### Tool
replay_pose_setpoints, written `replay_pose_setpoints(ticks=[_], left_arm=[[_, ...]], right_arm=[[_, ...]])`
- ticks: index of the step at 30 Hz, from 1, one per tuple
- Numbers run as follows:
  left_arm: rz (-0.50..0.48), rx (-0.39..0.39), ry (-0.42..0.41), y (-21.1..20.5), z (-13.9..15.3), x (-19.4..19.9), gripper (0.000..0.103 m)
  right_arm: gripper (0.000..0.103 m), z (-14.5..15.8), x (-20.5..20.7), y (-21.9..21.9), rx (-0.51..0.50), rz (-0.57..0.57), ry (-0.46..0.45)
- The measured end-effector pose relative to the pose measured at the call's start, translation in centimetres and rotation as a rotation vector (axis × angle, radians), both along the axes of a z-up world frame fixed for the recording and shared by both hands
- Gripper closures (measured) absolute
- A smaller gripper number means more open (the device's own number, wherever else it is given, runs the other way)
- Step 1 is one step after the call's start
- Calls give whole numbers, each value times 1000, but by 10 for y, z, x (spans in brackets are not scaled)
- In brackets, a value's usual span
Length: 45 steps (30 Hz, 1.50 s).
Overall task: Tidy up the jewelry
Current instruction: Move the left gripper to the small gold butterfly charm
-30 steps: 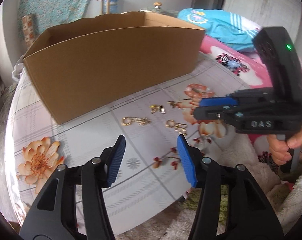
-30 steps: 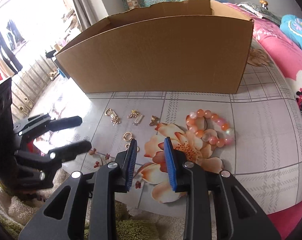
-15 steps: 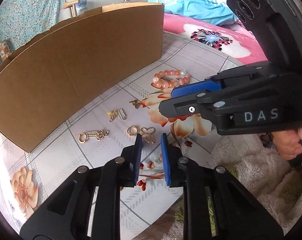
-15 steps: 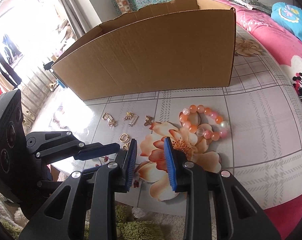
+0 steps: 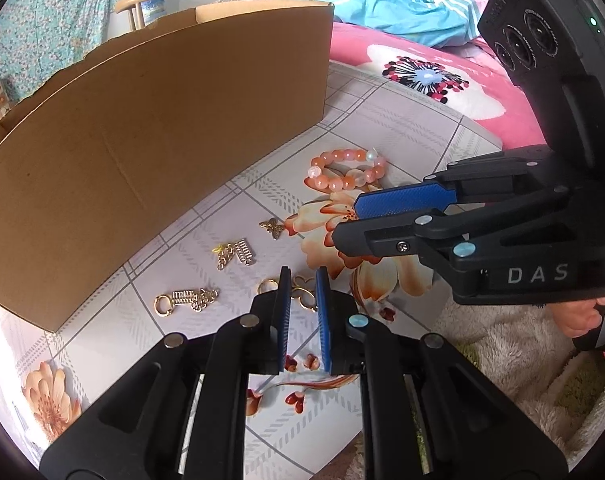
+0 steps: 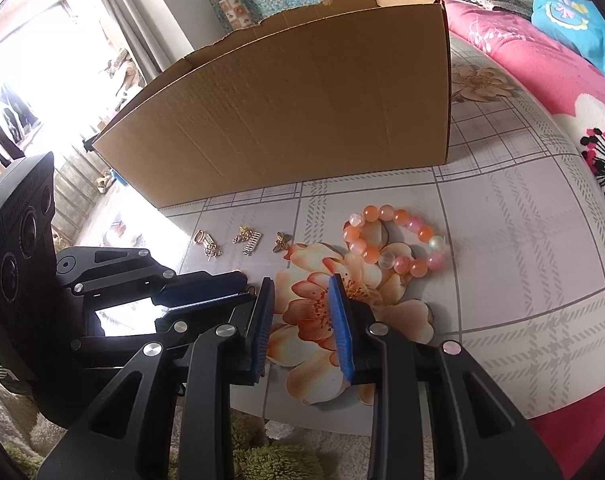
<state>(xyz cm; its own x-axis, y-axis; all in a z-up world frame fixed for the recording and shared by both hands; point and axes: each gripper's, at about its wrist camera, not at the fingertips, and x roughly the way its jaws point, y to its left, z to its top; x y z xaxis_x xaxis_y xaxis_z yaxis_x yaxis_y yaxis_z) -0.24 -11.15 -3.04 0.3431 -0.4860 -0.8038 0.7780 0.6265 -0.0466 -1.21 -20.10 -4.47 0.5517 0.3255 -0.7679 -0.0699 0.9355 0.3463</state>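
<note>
Several gold pieces lie on the flowered table (image 5: pixel 402 128) before a cardboard box (image 5: pixel 162 140): a ring-and-chain piece (image 5: pixel 186 300), a comb-like charm (image 5: pixel 234 254), a butterfly charm (image 5: pixel 272 227) and linked gold loops (image 5: pixel 304 294). An orange bead bracelet (image 5: pixel 346 170) lies further right. My left gripper (image 5: pixel 302 280) is closing, its tips straddling the gold loops; a gap still shows between the pads. My right gripper (image 6: pixel 300 292) hovers open over the printed flower, nothing between its fingers, with the bracelet (image 6: pixel 394 240) just beyond.
The box (image 6: pixel 302 100) stands close behind the jewelry. A pink flowered blanket (image 5: pixel 442 80) and blue cloth (image 5: pixel 402 8) lie to the right. A fuzzy rug (image 5: pixel 522 360) borders the table's near edge. A hand (image 5: pixel 582 316) holds the right gripper.
My left gripper moved right and down over the gold loops and its jaws narrowed from wide apart to a small gap. The right gripper stayed almost still.
</note>
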Motion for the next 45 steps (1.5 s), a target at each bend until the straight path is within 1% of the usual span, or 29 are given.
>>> replay_pose_setpoints(ticks=[3, 7, 9, 11, 12, 14, 19, 24, 25, 27, 29, 37, 40, 42, 45], left_arm=[[-5, 12, -10, -2, 0, -2, 90], [-19, 35, -13, -6, 1, -5, 81], [-23, 53, -29, -9, 1, -8, 81], [-14, 48, -21, -7, 1, -8, 81], [-10, 45, -17, -6, 1, -7, 82], [-4, 54, -27, -6, 1, -8, 92], [3, 60, -22, -3, 1, -10, 92], [26, 45, -14, 7, 1, -13, 93], [28, 40, -13, 10, 1, -14, 103], [47, 34, -10, 16, 3, -15, 103], [66, 30, 12, 23, 1, -13, 103], [138, 13, 30, 47, 0, -7, 103], [120, -49, 60, 51, 3, -7, 103], [97, -83, 64, 49, 6, -10, 103], [51, -76, 44, 36, 6, -17, 103]], right_arm=[[75, 0, -4, -2, 2, -2, -2], [75, 1, -3, 0, 5, -5, -7], [75, 2, -3, 1, 4, -9, -9], [75, 2, -4, 0, 5, -14, -12], [75, 2, -5, -1, 7, -18, -13], [75, 3, -7, -1, 8, -22, -16], [75, 7, -9, -2, 7, -26, -28], [75, 10, -10, -3, 7, -24, -38], [75, 10, -9, -2, 5, -23, -38], [75, 11, -9, -1, 3, -19, -40], [75, 13, -8, 1, 4, -10, -43], [75, 14, 2, 10, -8, 28, -34], [75, 14, 3, 14, -37, 44, -29], [75, 13, 3, 18, -74, 53, -27], [75, 11, 6, 22, -129, 59, -17]])
